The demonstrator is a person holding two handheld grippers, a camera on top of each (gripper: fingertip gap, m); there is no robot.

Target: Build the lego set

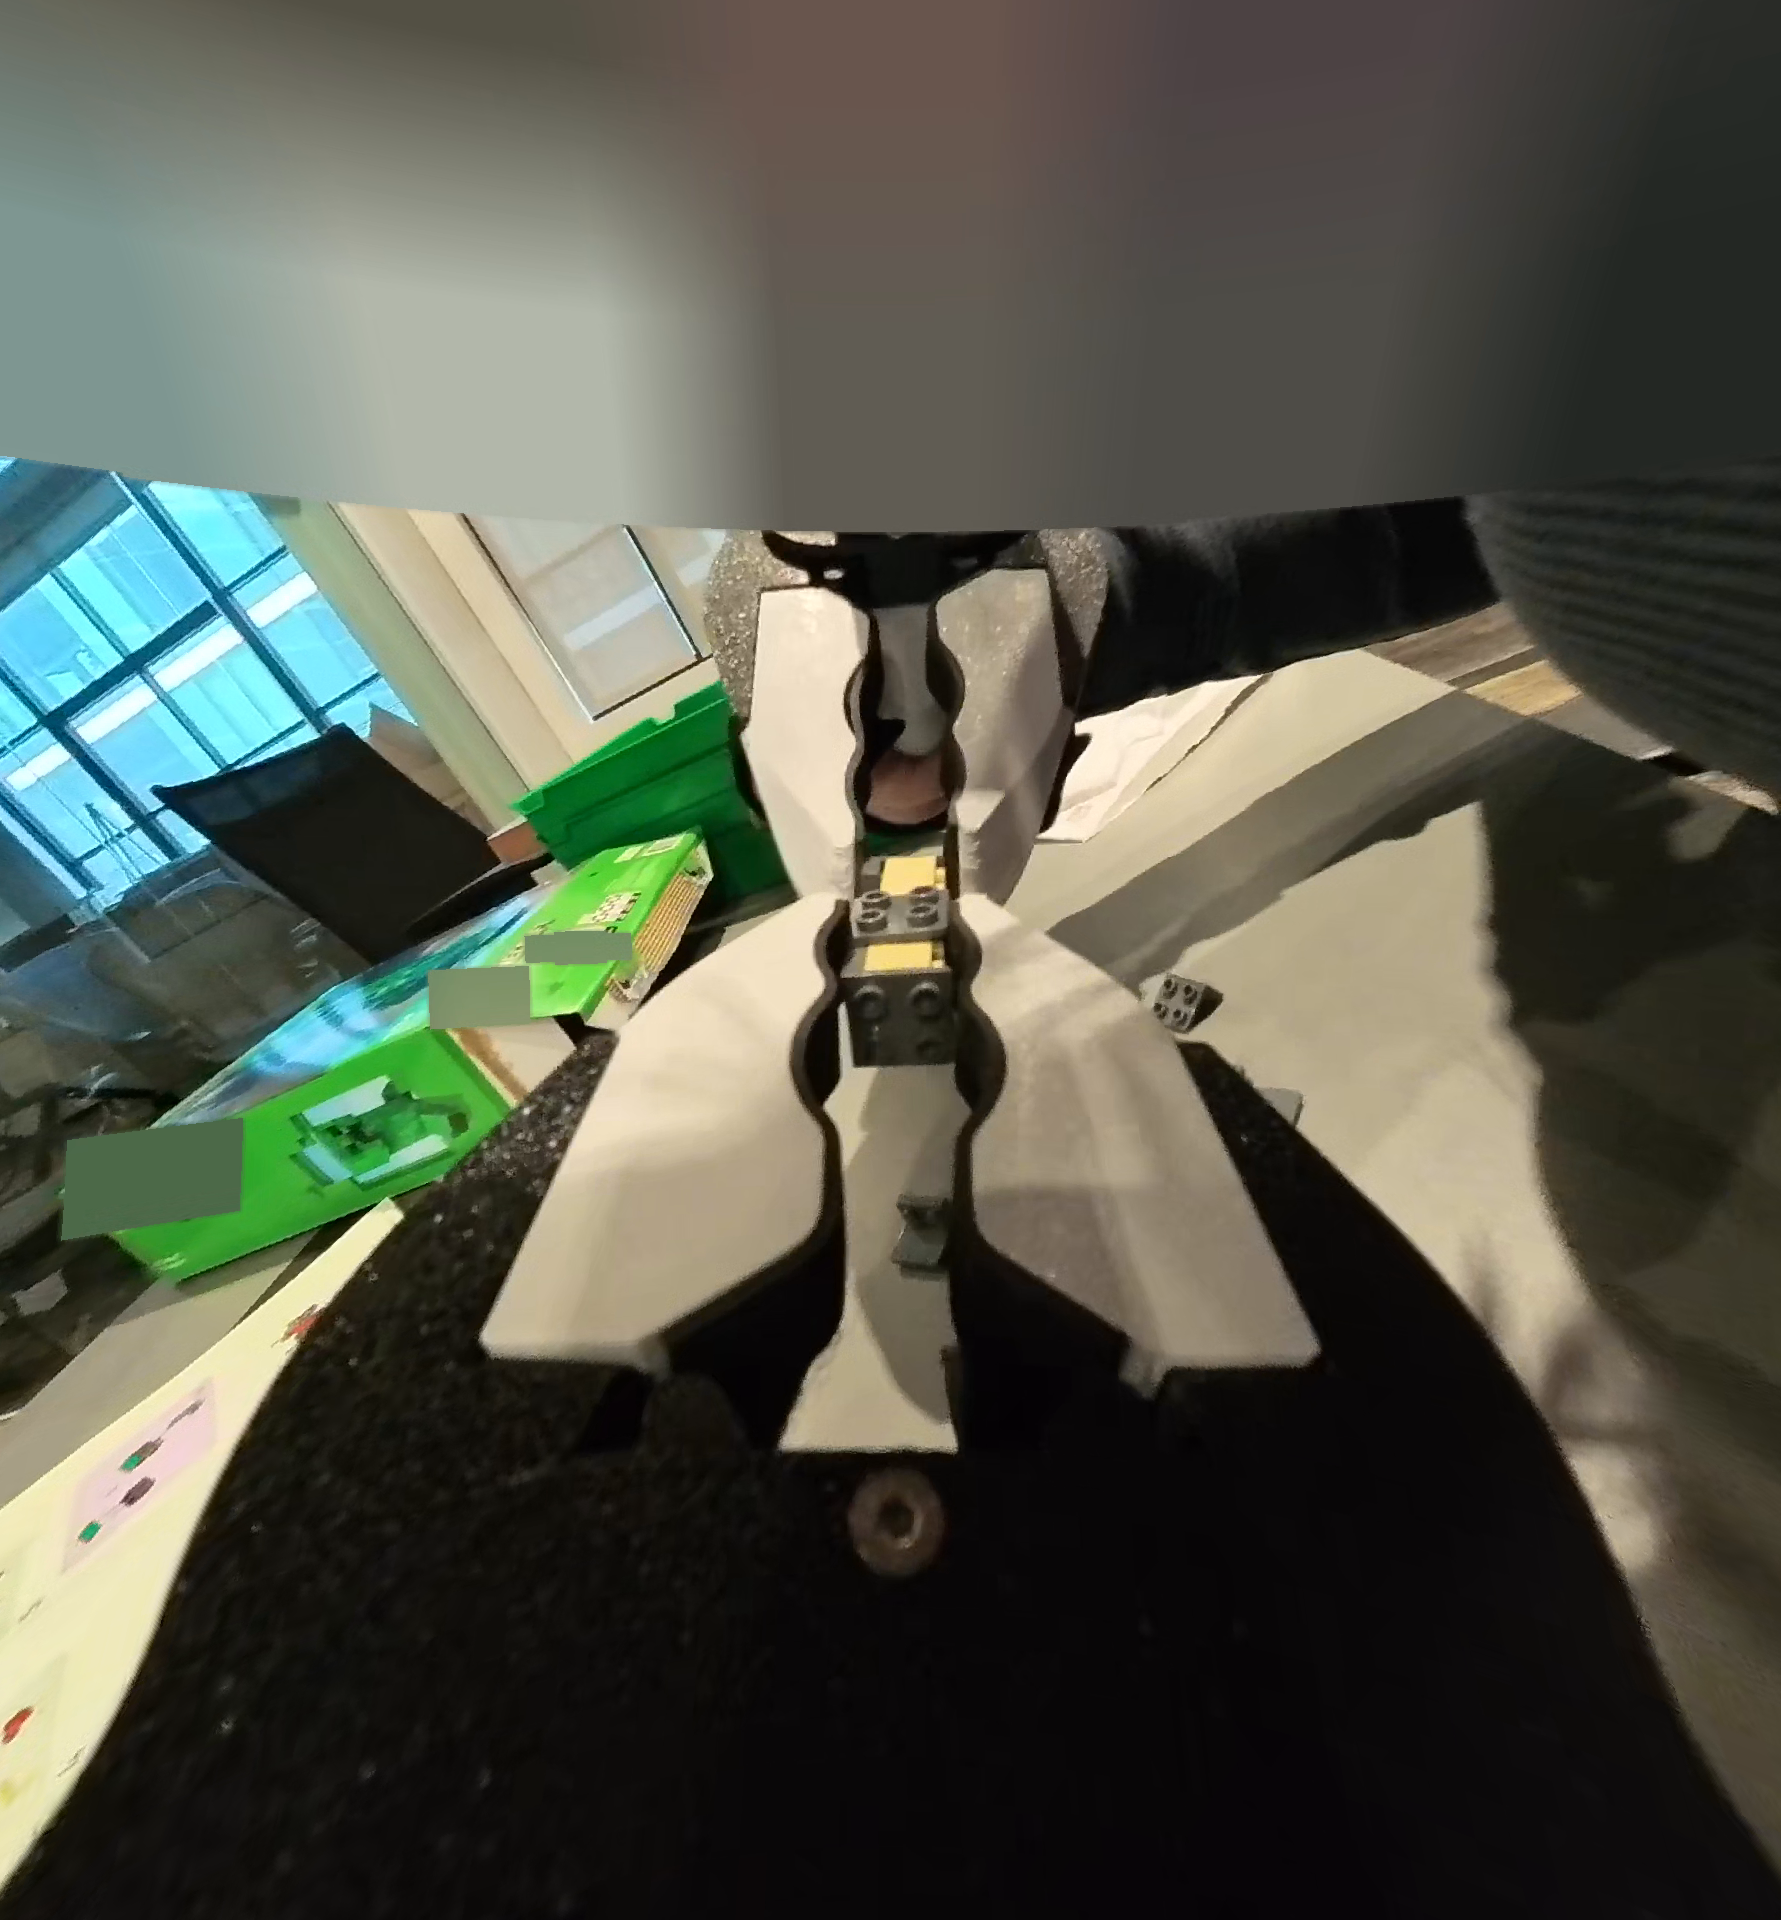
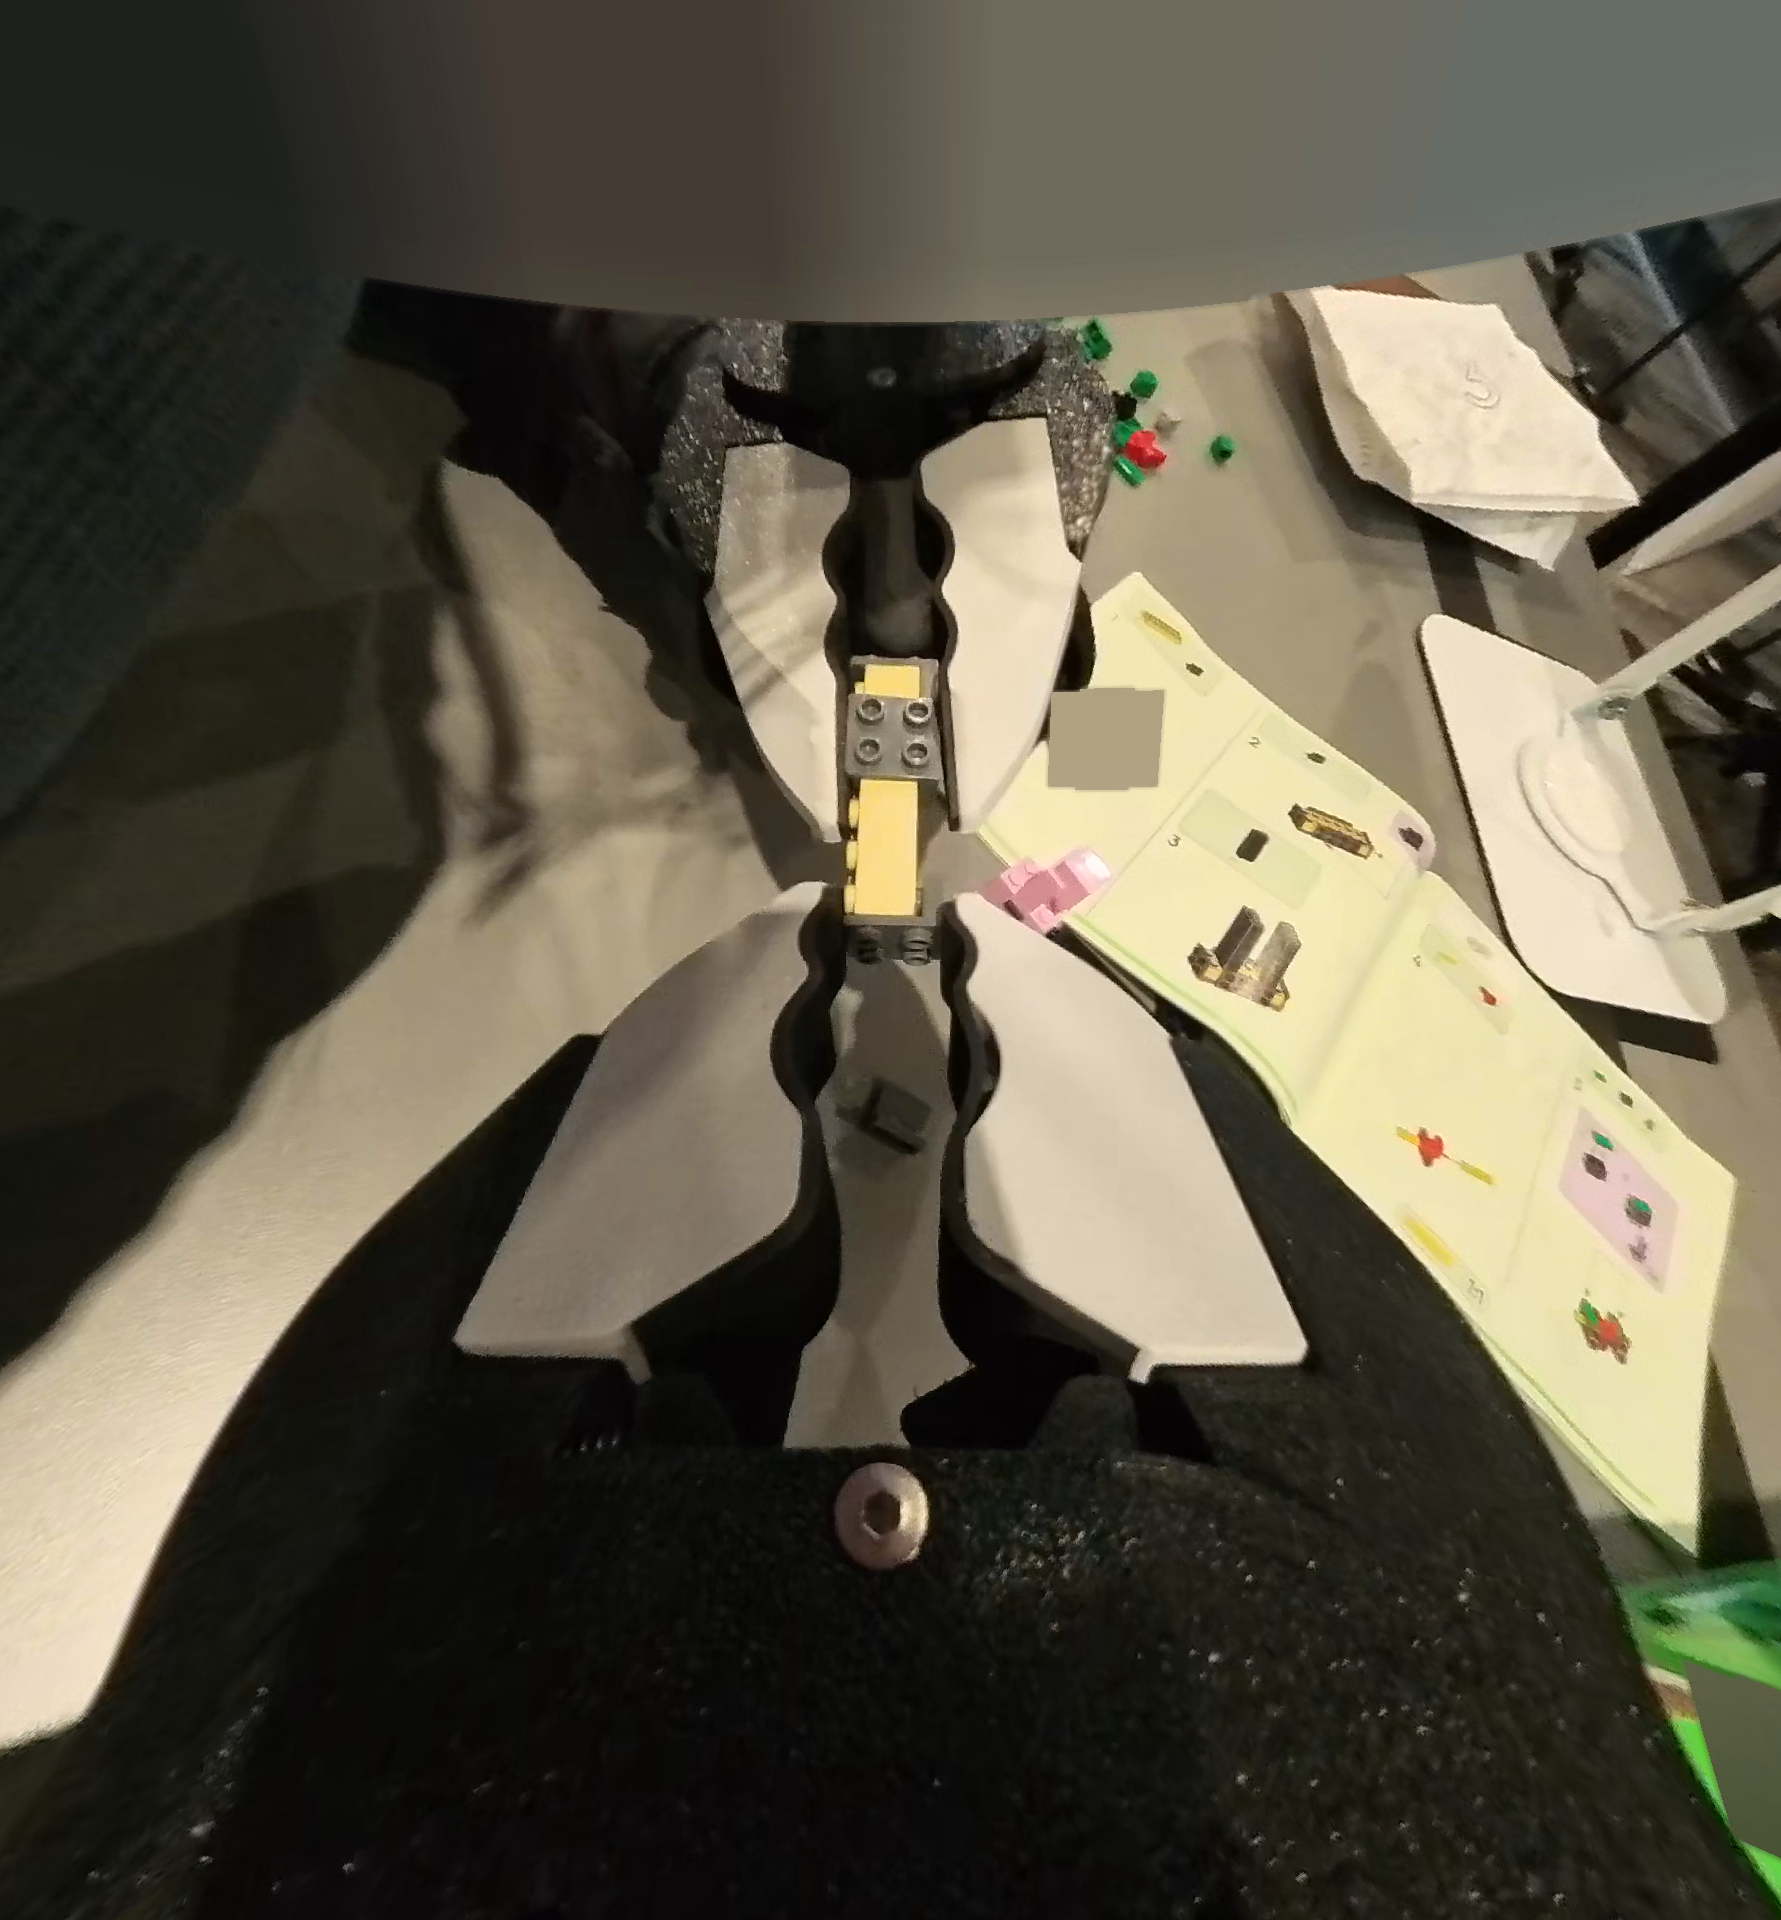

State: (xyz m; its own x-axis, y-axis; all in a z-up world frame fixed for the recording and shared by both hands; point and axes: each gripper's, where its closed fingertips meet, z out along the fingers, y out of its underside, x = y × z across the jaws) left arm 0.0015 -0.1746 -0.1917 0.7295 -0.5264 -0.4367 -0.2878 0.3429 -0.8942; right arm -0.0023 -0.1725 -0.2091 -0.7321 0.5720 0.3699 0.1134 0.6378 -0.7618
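instr. booklet (image 2: 1385, 935) w/ printed step nos., green box (image 1: 325, 1122) print blurred

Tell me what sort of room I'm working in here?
Probably an office or meeting room, not a workshop: big grid windows, a black office chair and a grey table with a building booklet and the green set box on it.

Grey-and-tan lego assembly (image 2: 891, 800) held aloft, clamped at both ends.
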